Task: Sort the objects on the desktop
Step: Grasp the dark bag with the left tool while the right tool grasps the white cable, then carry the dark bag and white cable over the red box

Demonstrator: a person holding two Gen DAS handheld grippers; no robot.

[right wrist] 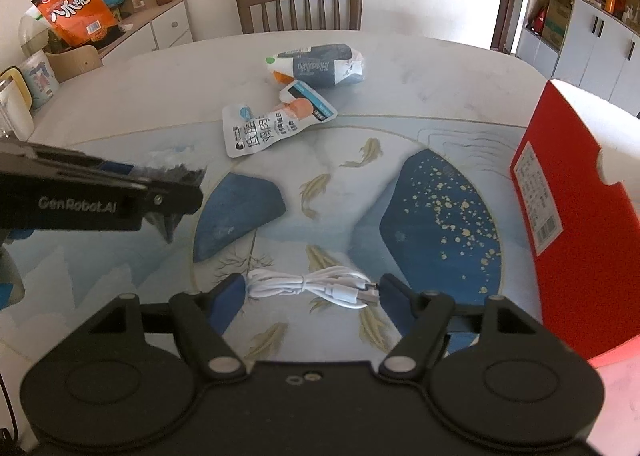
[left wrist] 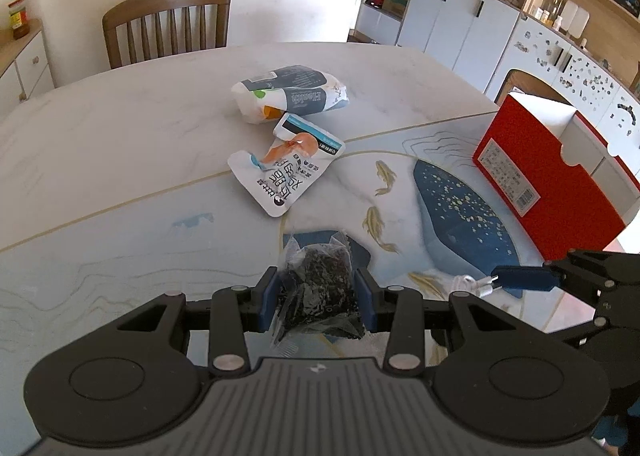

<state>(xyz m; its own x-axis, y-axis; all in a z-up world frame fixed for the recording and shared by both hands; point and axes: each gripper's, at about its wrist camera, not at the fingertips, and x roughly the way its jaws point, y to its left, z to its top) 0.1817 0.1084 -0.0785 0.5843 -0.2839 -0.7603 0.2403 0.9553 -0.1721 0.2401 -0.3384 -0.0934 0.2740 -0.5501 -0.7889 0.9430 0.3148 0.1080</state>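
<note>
The table has a smooth, faintly glossy marbled top. The clear crinkled plastic bag holds something dark and crumbly (tea, by the look). The pouch is shiny film, the red box matt card, the cable smooth white plastic, the chair varnished wood.

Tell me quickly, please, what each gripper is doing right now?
Left gripper: shut on the clear bag of dark bits.
Right gripper: open around the coiled white USB cable.
</note>
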